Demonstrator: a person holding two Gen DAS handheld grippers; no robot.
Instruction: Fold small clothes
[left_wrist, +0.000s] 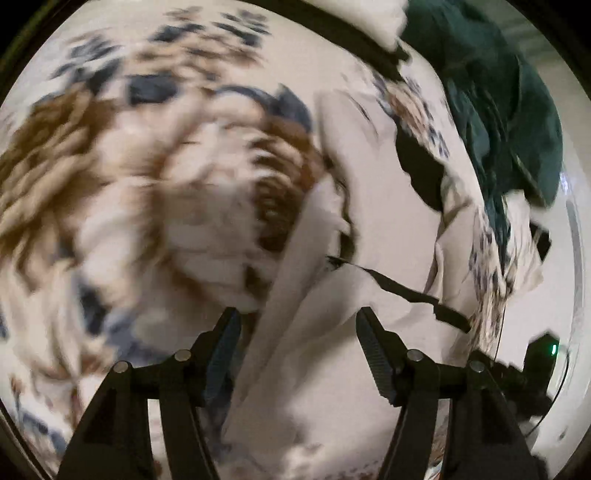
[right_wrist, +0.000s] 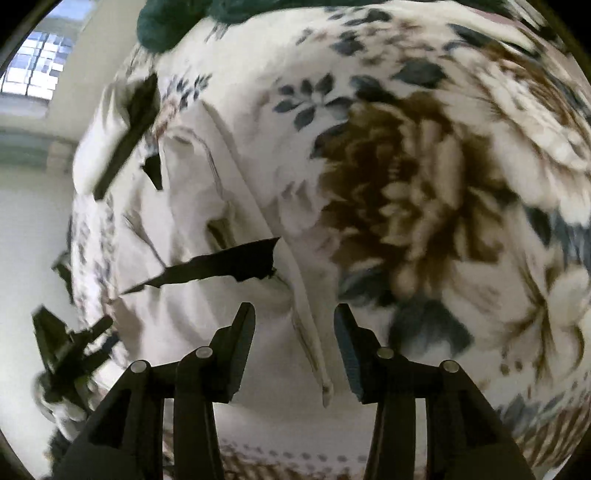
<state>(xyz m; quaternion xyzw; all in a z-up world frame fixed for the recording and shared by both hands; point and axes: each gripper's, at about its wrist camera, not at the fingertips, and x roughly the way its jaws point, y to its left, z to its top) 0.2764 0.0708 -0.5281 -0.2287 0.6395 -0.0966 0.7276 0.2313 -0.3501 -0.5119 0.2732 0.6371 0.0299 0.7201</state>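
A small white garment with black markings lies on a floral bedspread. It also shows in the right wrist view, where its folded edge runs down between my fingers. My left gripper is open just above the white cloth, empty. My right gripper is open over the garment's edge, empty. The left gripper shows at the left edge of the right wrist view. Both views are motion-blurred.
A dark green garment lies at the far edge of the bed, also in the right wrist view. A window and pale wall lie beyond the bed. The right gripper's body is at right.
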